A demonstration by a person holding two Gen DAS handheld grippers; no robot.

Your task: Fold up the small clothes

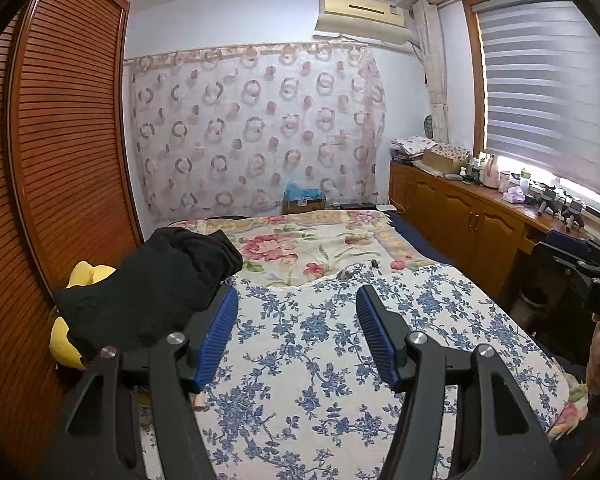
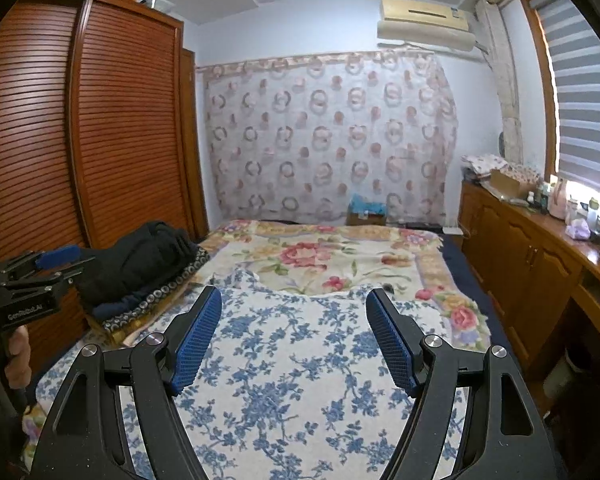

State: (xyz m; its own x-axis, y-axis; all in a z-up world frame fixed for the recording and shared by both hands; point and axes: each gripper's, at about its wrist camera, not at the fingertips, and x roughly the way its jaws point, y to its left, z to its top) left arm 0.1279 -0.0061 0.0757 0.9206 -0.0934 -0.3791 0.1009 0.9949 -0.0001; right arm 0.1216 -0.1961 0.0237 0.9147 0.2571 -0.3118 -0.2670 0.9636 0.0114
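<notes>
A pile of black clothes [image 1: 152, 280] lies at the bed's left side, against the wardrobe; in the right wrist view the black pile [image 2: 140, 256] rests on a dark patterned cushion. My left gripper [image 1: 296, 292] is open just right of the pile, with nothing between its blue pads. My right gripper [image 2: 294, 294] also stands open and empty, above a white cloth with blue flowers [image 2: 292, 360] spread flat on the bed. Each gripper shows at the edge of the other's view: the left gripper [image 2: 56, 258] and the right gripper [image 1: 572, 256], each held by a hand.
A louvred wooden wardrobe [image 1: 68, 140] runs along the left. A yellow plush toy [image 1: 84, 276] sits under the black pile. A pink-flowered blanket [image 1: 300, 244] covers the far bed. Wooden cabinets [image 1: 472, 216] with bottles and boxes line the right under the window.
</notes>
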